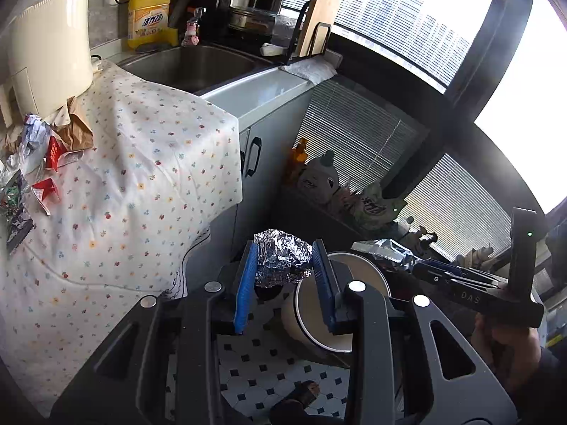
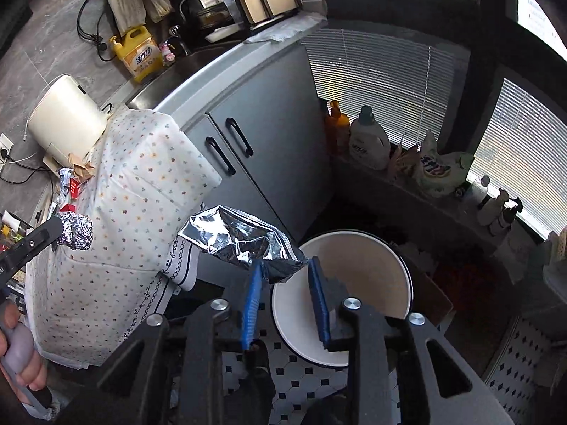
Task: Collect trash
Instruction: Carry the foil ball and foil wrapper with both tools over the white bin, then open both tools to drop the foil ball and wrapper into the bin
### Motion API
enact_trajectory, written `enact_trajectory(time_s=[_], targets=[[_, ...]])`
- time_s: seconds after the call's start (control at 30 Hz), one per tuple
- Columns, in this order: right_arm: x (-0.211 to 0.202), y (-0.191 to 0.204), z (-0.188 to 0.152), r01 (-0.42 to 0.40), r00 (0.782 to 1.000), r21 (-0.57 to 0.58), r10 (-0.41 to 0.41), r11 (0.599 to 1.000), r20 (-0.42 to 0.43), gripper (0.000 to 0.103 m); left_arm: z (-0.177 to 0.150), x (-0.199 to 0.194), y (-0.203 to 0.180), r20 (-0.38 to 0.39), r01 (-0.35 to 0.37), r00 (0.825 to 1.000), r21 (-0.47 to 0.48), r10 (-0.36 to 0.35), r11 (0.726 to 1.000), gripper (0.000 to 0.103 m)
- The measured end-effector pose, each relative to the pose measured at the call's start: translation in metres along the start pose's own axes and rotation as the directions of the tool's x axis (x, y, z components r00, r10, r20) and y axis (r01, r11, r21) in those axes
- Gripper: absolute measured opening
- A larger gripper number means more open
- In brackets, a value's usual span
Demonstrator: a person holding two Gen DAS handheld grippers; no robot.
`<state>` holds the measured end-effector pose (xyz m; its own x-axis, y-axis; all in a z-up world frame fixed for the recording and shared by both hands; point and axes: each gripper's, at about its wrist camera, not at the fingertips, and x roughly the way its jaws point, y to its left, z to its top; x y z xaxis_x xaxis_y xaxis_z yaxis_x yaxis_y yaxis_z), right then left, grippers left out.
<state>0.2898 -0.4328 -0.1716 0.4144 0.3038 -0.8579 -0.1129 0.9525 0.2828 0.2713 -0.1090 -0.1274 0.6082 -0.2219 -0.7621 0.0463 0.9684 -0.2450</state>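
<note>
Blue ribbed fingers (image 1: 248,283) of the left gripper (image 1: 283,276) pinch a crumpled ball of aluminium foil (image 1: 281,260) from both sides, the jaws narrowly apart and closed on it. The ball is shiny, creased and roughly egg-shaped, held just above a round white bin (image 1: 333,315) with a dark rim, which stands on black-and-white tiled floor (image 1: 262,372).

On the right gripper (image 2: 285,295) the blue fingers (image 2: 252,301) stand about half open. A flattened silver foil wrapper (image 2: 241,241), wrinkled and mirror-bright, has its lower corner between them; it lies against the left finger, while the right finger stands clear of it. The wrapper hangs over the near rim of the same white bin (image 2: 354,269).

Beside both grippers, a white cloth (image 1: 134,163) printed with tiny flowers drapes a counter. At its far end lies more rubbish: crumpled brown paper (image 1: 76,127), white paper and red wrappers (image 1: 53,156), next to a smooth cream cylindrical appliance (image 1: 49,46).

Behind that sits a steel sink (image 1: 191,63) and a yellow detergent jug (image 1: 150,14) with a Chinese label too small to read. Grey cabinet doors (image 2: 255,134) carry black handles.
</note>
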Motion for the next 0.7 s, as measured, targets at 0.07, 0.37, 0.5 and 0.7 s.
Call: enact_trajectory(time_s=[0.07,0.37,0.5,0.7], targets=[[0.002,-0.013,-0.009,0.013,1.0,0.012,-0.013,1.0,-0.01,0.058,-0.006,0.012,-0.012,-0.017,0.011,1.0,0.007,-0.011,1.0,0.032],[-0.027,-0.067,-0.031,0.088,0.996,0.056,-0.089,0.995,0.006,0.068,-0.034,0.06,-0.068,-0.109,0.117,0.988,0.031,-0.113,0.993,0.031],[-0.051,-0.09,-0.041,0.131,0.99,0.097,-0.134,0.987,0.031,0.071,-0.04,0.081,-0.099,-0.147,0.174,0.976,0.064,-0.163,0.983,0.031],[-0.08,-0.123,-0.056,0.186,0.979,0.168,-0.197,0.968,0.053,0.072,-0.043,0.107,-0.13,-0.182,0.251,0.956,0.089,-0.232,0.964,0.031]])
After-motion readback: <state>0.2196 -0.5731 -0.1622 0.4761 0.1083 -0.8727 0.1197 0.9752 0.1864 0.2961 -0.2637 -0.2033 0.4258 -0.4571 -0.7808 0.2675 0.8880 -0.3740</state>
